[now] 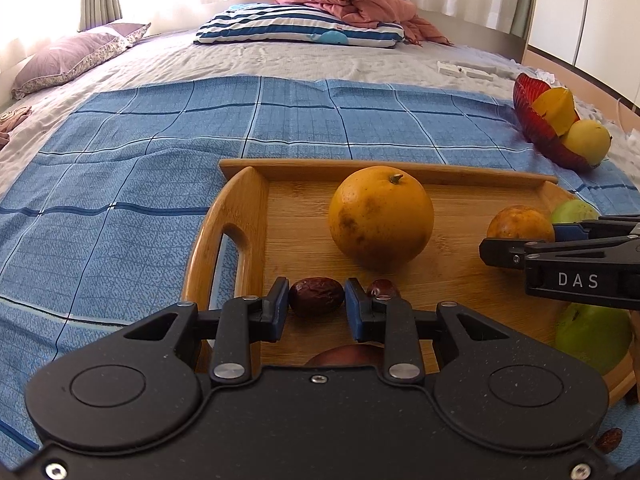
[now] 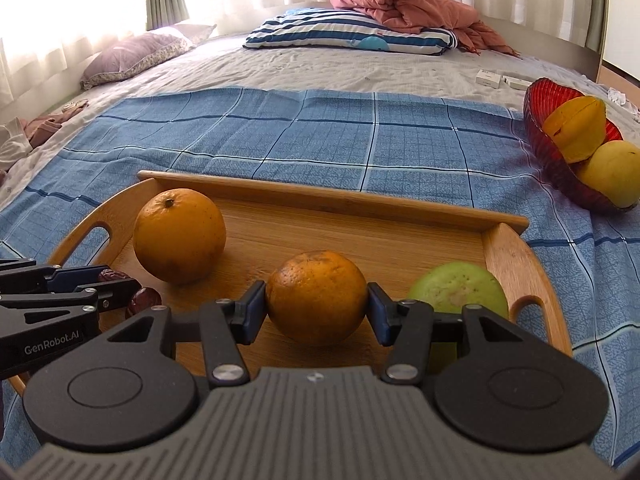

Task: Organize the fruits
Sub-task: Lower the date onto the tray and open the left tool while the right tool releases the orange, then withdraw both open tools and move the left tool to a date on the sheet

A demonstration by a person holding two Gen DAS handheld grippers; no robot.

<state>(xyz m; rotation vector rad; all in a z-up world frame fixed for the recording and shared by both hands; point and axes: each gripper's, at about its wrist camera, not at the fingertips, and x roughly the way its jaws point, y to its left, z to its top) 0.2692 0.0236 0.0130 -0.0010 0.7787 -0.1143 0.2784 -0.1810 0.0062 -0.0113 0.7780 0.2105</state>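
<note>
Both are working over the wooden tray (image 2: 384, 208) on the bed's blue checked cloth (image 1: 160, 152). Left hand-held gripper (image 1: 317, 303) is pinching a wrinkly red date (image 1: 316, 295) at the tray's near left corner. Right hand-held gripper (image 2: 316, 307) is clamped on the small orange (image 2: 316, 296) mid-tray, with the bigger orange (image 2: 179, 235) further left and a green fruit (image 2: 456, 288) right. The red bowl (image 2: 560, 172) sits off the tray's far right.

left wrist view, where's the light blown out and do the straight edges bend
Left wrist view: the sheer white curtain at upper left is blown out, and the wooden tray's far rail bows from fisheye distortion. Right wrist view: the same window glare at upper left; the small orange between the pads stays sharp.
</note>
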